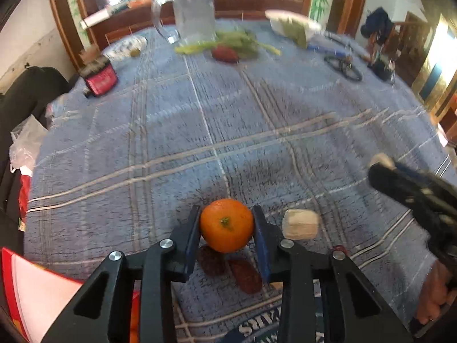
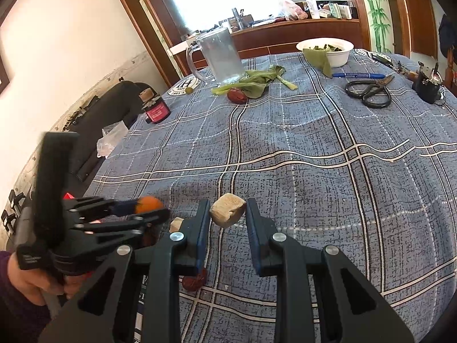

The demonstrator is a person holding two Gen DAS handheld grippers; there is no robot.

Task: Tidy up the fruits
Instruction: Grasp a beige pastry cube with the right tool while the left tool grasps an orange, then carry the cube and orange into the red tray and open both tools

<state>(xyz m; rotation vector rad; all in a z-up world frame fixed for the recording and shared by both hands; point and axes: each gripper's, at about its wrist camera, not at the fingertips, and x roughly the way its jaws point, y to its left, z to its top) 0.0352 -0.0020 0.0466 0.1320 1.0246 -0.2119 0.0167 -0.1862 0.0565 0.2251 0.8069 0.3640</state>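
Observation:
In the left wrist view my left gripper is shut on an orange, held just above the blue plaid tablecloth. Two dark red dates lie on the cloth under it, and a pale beige chunk rests just to its right. In the right wrist view my right gripper is shut on a second pale beige chunk, raised off the cloth. The left gripper with the orange shows blurred at the left. A red date lies below my left finger.
At the far side stand a glass mug, leafy greens with another red date, a white bowl, a pen, scissors and a red jar. A red and white box sits at the near left.

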